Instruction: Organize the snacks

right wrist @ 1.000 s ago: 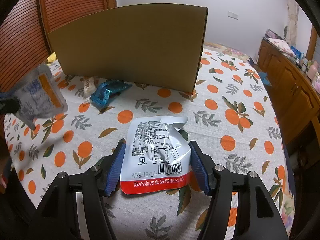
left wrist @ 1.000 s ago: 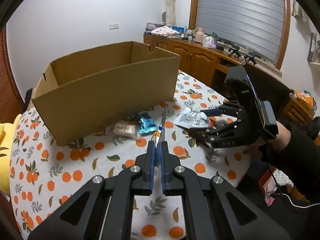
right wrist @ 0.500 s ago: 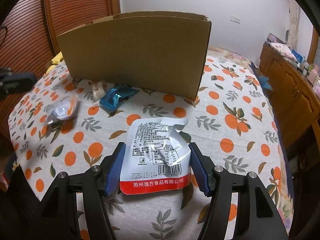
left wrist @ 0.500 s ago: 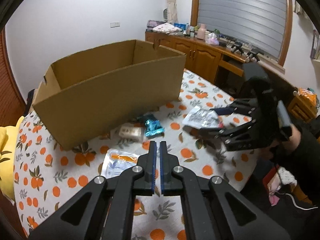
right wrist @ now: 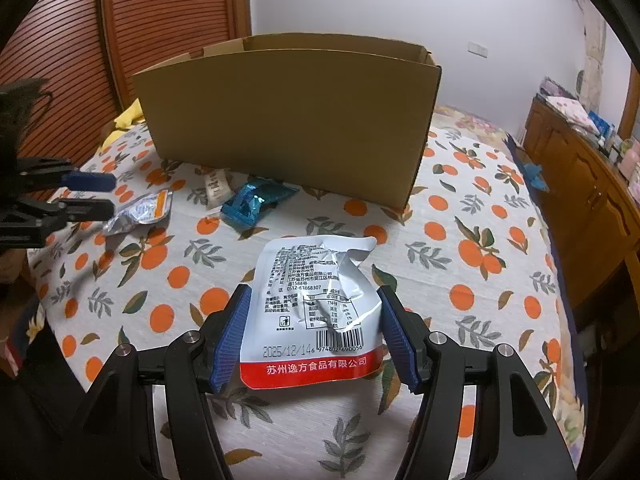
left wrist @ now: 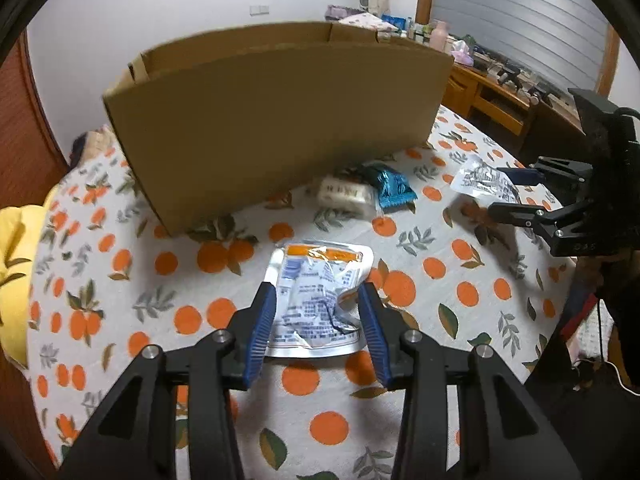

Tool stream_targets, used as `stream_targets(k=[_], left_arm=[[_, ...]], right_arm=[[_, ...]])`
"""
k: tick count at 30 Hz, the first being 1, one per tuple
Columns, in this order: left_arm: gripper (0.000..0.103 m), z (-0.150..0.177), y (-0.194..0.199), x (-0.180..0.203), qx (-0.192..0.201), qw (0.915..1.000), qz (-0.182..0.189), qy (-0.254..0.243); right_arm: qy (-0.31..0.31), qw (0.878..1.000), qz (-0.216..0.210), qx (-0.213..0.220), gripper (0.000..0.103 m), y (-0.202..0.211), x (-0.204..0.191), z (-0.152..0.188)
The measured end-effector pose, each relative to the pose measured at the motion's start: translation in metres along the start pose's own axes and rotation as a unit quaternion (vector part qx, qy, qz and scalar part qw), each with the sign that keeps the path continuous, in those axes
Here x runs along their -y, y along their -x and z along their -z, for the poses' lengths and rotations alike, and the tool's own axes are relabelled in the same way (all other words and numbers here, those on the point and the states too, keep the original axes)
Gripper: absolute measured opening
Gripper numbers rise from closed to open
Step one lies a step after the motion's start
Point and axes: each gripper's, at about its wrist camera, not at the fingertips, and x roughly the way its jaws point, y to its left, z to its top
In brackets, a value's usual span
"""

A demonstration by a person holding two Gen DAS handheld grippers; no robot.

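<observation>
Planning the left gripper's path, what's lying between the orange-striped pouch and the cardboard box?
Only bare tablecloth, per the left wrist view, between the orange-striped pouch and cardboard box.

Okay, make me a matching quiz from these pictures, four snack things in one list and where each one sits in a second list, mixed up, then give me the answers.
Things:
1. red-banded pouch
2. orange-striped pouch
3. blue wrapper
4. cardboard box

Places:
A. standing at the back of the table
B. between the open fingers of the left gripper
C. lying just in front of the box
D. between the open fingers of the right gripper

Pairs: 1-D, 2-B, 3-C, 4-A
</observation>
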Motion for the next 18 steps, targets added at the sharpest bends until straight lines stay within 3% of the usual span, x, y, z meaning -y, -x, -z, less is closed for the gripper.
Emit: stream_targets(k=[5,8,18], left_arm=[[0.054,0.003,-0.02,0.0,-0.024,0.9997,-0.008,-0.002],[0.068,0.003,-0.025,0.0,-0.017,0.9993,-0.032,-0.005],[0.069,-0.004,-0.033,-0.006,-0.007,0.9993,-0.037,0.005]], right_arm=[[0.008,1.0,0.003,-0.001,0.065,-0.001,-0.004,0.0],[0.013,1.0,0.006,-0.002,0.065,-0.001,-0.005,0.001],[0.013,1.0,0.004,-0.003,0.065,0.0,-0.007,0.004]])
